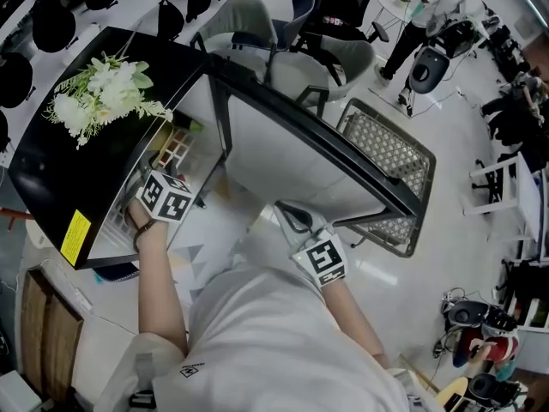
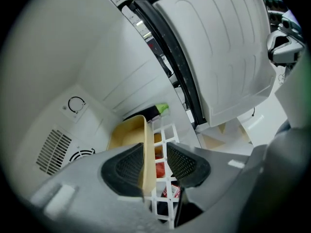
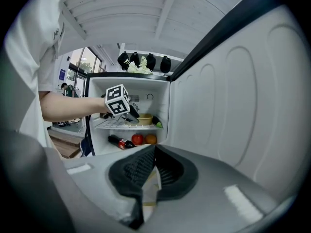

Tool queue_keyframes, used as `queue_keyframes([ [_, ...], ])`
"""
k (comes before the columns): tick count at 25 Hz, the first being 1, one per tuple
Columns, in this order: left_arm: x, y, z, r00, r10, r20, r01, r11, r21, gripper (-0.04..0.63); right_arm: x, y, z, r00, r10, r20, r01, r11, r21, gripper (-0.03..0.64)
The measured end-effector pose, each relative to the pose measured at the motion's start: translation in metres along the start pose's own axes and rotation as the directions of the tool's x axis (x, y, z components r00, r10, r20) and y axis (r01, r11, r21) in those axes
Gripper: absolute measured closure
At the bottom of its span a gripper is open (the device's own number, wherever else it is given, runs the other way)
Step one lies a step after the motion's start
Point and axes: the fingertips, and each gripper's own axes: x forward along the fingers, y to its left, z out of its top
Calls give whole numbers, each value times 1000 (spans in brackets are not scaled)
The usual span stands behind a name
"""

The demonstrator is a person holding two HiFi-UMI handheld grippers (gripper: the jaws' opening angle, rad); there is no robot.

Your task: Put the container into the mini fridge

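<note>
The tan container (image 2: 127,132) rests on the white wire shelf (image 2: 167,130) inside the mini fridge (image 1: 51,170). My left gripper (image 2: 154,164) reaches in over the shelf. Its jaws stand apart with the container's rim between them, and a gap shows beside the right pad (image 2: 187,163). In the head view only this gripper's marker cube (image 1: 166,197) shows at the fridge mouth. The right gripper view shows the left gripper (image 3: 127,114) just beside the container (image 3: 145,119). My right gripper (image 3: 154,166) sits by the open door (image 1: 283,144), its pads together with nothing between them.
White flowers (image 1: 103,93) lie on the fridge's black top. Below the shelf lie a cola bottle (image 3: 120,141), a red fruit (image 3: 137,139) and an orange (image 3: 150,139). A dark, green-tipped item (image 2: 158,109) sits behind the container. Chairs and a wire basket (image 1: 386,157) stand beyond the door.
</note>
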Motion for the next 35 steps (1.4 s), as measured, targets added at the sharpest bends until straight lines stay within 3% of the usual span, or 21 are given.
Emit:
queue_keyframes([
  [3,-13,-7,3,1000,18,13,-18,1000,-2,444,-8,1,0,1000,11,-1,-11,1000,-6,614],
  [9,-47,-27,7,997,67,46,-66,998,-16,566,-26,6,-1,998,54,12,-54,998,-24,614],
  [17,-91,-85,16,990,-5,137,22,992,-124,586,-51,16,-4,992,124,21,-123,991,-50,614],
  [23,-128,-122,30,964,-9,266,65,977,-204,587,-66,26,-4,986,164,41,-162,985,-65,614],
  [30,-172,-165,41,919,-25,394,160,936,-314,586,-81,36,0,975,210,77,-206,977,-63,614],
  [35,-197,-186,38,865,-42,500,288,858,-426,587,-88,48,6,962,254,99,-248,966,-68,614],
])
